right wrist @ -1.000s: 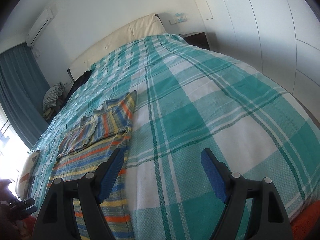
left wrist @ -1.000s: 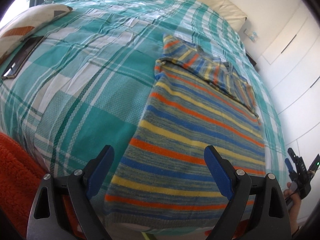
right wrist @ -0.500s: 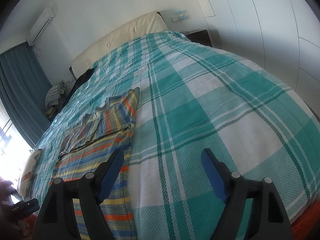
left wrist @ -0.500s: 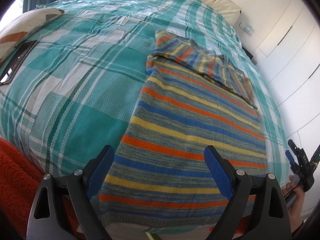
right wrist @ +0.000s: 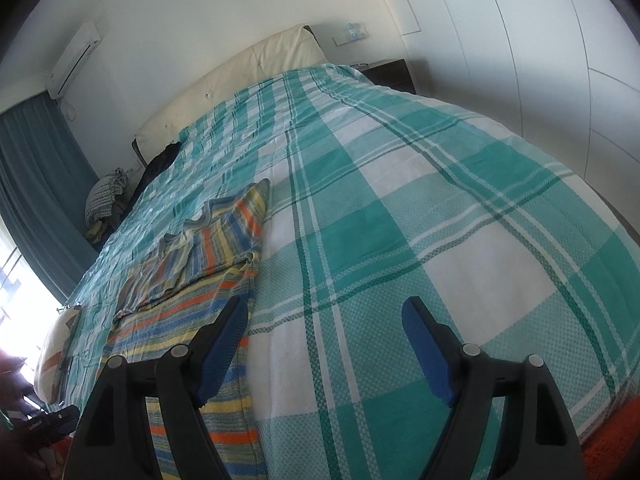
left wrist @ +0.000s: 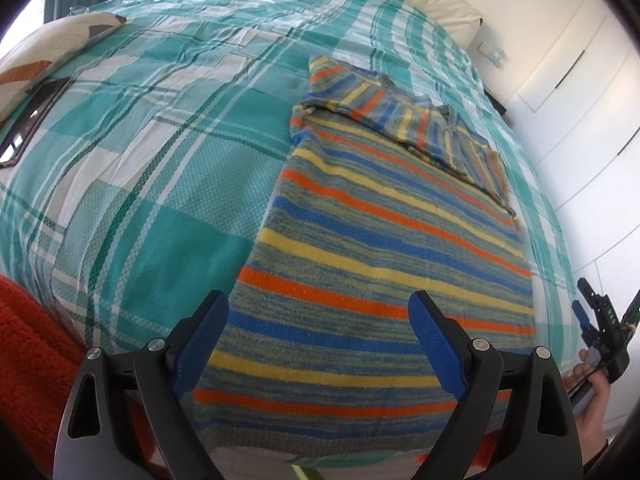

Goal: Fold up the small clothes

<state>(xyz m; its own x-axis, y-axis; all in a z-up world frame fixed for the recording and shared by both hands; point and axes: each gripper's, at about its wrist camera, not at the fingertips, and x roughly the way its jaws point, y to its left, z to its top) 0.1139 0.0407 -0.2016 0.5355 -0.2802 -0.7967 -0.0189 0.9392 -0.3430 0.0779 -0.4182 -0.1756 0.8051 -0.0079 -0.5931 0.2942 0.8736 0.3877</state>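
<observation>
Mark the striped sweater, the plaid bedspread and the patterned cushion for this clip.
striped sweater (left wrist: pixel 380 248): left wrist view, middle of its body.
plaid bedspread (right wrist: pixel 460 240): right wrist view, bare white check right of the sweater.
patterned cushion (left wrist: pixel 60 44): left wrist view, its top face.

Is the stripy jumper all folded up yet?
Not yet. Done: the jumper lies flat on the bed, and its sleeves look folded in across the top. In hand: nothing. The left gripper hangs open over the bottom hem, and the right gripper is open beside the jumper's edge. Left: grabbing the hem and folding the long body up.
</observation>
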